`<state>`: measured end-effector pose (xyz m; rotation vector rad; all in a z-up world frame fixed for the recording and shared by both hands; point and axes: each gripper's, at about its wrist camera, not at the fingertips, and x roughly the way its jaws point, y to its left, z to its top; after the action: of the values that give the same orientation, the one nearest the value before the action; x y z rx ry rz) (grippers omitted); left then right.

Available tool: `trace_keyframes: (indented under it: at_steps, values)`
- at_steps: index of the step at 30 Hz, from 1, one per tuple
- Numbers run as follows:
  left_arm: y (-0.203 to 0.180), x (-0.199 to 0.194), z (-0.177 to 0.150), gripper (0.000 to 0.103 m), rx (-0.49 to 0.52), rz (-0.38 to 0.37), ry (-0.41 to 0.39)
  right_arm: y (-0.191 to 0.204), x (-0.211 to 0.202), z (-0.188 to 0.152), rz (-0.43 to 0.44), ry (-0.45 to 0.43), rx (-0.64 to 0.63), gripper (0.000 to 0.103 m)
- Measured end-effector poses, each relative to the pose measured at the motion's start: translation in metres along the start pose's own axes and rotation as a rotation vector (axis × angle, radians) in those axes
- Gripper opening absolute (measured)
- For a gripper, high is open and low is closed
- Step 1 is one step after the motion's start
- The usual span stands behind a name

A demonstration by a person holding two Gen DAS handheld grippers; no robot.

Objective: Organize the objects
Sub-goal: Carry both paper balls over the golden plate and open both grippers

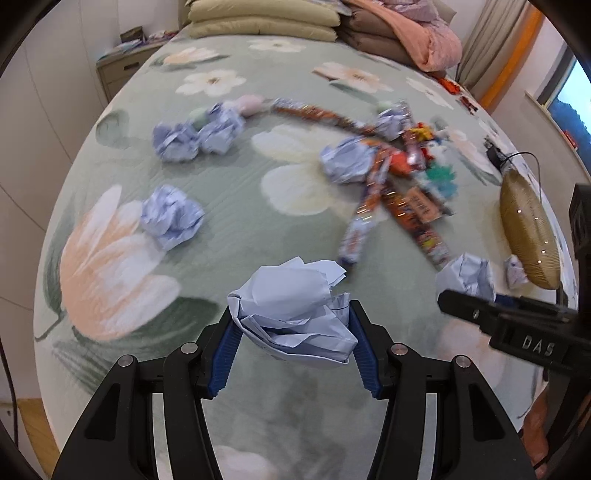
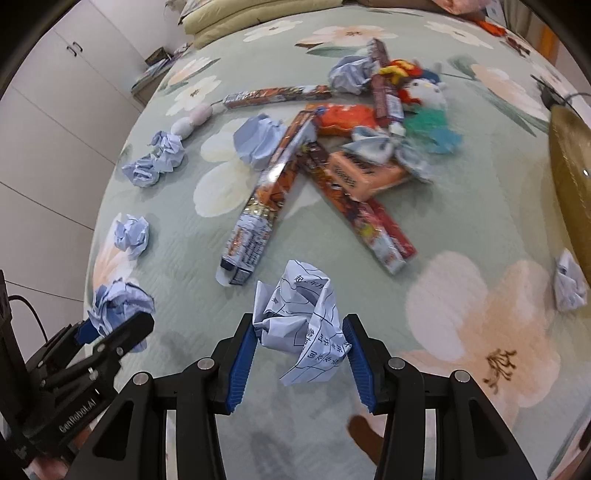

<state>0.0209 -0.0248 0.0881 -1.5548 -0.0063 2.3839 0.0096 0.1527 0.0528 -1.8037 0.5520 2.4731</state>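
Note:
My left gripper point(image 1: 291, 325) is shut on a crumpled blue paper ball point(image 1: 291, 310) and holds it above the bed. My right gripper point(image 2: 301, 332) is shut on another crumpled paper ball with printed writing point(image 2: 303, 325). The right gripper shows at the right edge of the left wrist view point(image 1: 491, 314), the left gripper at the lower left of the right wrist view point(image 2: 110, 332). Several more paper balls point(image 1: 171, 216) point(image 2: 131, 234) lie on the floral bedspread point(image 1: 229, 192). A pile of long snack boxes point(image 2: 269, 184), packets and small toys point(image 2: 424, 92) lies mid-bed.
A woven wicker basket point(image 1: 528, 236) sits at the bed's right side, also in the right wrist view point(image 2: 570, 162). Pillows point(image 1: 258, 18) and folded blankets lie at the head. A nightstand point(image 1: 118, 70) stands left; white wardrobes point(image 2: 55, 92) line the wall.

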Motion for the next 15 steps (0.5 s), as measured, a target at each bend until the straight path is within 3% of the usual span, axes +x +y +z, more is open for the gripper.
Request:
trace_keyframes:
  at_steps: [6,15]
  values:
    - [-0.089,-0.013,0.016,0.053,0.022,-0.047,-0.046,-0.059,-0.050,-0.002,0.012,-0.031,0.010,0.047]
    - [-0.266,0.001,0.058,0.054,0.150,-0.224,-0.093,-0.220,-0.159,0.027,-0.151,-0.193,0.139,0.047]
